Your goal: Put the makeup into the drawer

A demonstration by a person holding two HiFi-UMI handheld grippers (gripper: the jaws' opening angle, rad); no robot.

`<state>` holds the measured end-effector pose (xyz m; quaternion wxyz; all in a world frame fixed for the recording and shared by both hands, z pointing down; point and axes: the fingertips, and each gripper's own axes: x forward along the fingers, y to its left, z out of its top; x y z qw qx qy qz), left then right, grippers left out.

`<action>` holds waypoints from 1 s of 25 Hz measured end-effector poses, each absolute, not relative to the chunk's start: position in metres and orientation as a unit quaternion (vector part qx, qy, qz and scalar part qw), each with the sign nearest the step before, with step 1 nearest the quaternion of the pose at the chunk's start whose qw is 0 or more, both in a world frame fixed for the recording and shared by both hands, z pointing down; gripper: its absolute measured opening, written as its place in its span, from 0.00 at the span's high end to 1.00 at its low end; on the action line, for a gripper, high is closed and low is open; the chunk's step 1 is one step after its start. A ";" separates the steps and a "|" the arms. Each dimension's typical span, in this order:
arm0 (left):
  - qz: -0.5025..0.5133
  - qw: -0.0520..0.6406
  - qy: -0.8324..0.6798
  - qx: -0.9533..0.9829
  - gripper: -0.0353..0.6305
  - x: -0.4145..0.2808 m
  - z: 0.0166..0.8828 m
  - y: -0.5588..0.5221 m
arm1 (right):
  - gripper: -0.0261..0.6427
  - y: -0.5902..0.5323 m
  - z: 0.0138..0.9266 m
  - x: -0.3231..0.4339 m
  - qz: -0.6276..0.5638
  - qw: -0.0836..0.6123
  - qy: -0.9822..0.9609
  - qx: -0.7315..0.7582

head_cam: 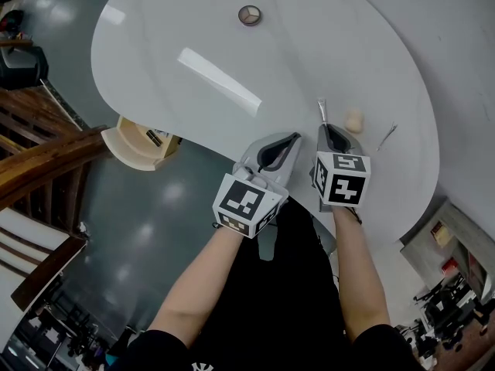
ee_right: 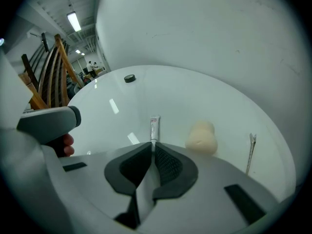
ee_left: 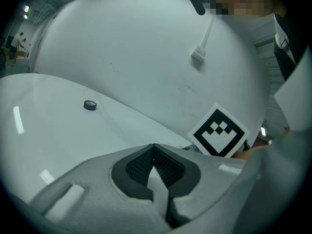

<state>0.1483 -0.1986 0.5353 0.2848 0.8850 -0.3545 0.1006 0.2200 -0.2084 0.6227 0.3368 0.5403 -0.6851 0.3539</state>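
Observation:
A thin white makeup tube (ee_right: 154, 126) lies on the white table (head_cam: 193, 22) and points away from me. My right gripper (ee_right: 154, 143) is shut on its near end, tilted steeply down; the head view shows the tube (head_cam: 322, 110) sticking out beyond that gripper (head_cam: 324, 128). Just left of it, my left gripper (head_cam: 289, 140) hangs over the table's near edge, shut with nothing between its pads (ee_left: 154, 147). A cream drawer (head_cam: 141, 142) stands open under the table's left edge.
A beige sponge (head_cam: 353, 120) and a thin metal clip (head_cam: 387, 137) lie right of the tube. A small round jar (head_cam: 249, 15) sits far back on the table. Wooden furniture (head_cam: 42, 168) stands at the left, on a grey floor.

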 end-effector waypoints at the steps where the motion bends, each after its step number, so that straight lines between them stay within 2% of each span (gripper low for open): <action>1: 0.100 0.285 -0.354 0.885 0.94 0.148 0.535 -0.198 | 0.91 -0.208 0.622 0.220 0.355 0.332 -0.686 0.541; 25: 0.080 0.249 -0.391 0.883 0.94 0.090 0.471 -0.175 | 0.91 -0.188 0.524 0.145 0.310 0.244 -0.754 0.526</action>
